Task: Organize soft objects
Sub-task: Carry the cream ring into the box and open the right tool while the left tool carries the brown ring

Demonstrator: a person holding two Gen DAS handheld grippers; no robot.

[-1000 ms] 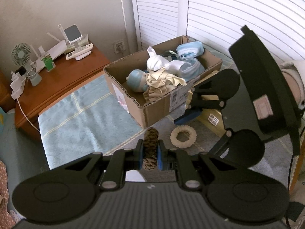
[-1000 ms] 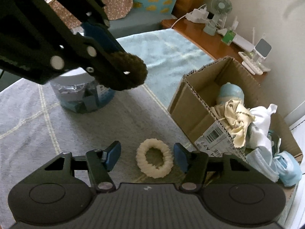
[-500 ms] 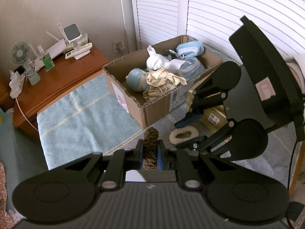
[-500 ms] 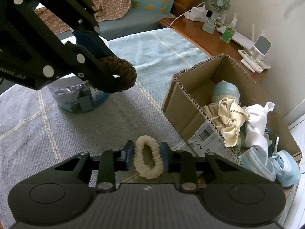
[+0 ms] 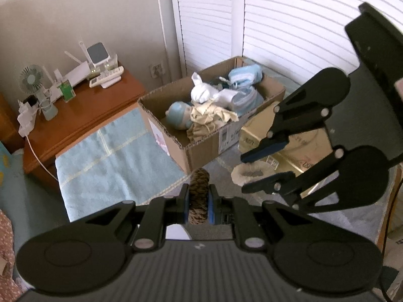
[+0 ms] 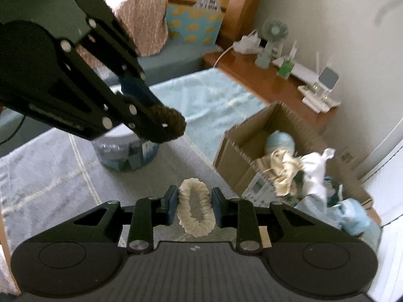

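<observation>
Now the right gripper [image 6: 194, 207] is pinching a cream scrunchie [image 6: 196, 206] just in front of the box [image 6: 241, 156], while the left gripper [image 5: 199, 203] is squeezing a brown scrunchie [image 5: 199, 196] beside it.

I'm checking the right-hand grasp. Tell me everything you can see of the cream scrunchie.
The cream scrunchie is a soft, ruffled fabric ring, off-white, squeezed into a long oval. The right gripper is shut on it, blue pads pressing its two sides. It appears lifted off the grey blanket, near the cardboard box. In the left wrist view it shows partly behind the fingers.
</observation>
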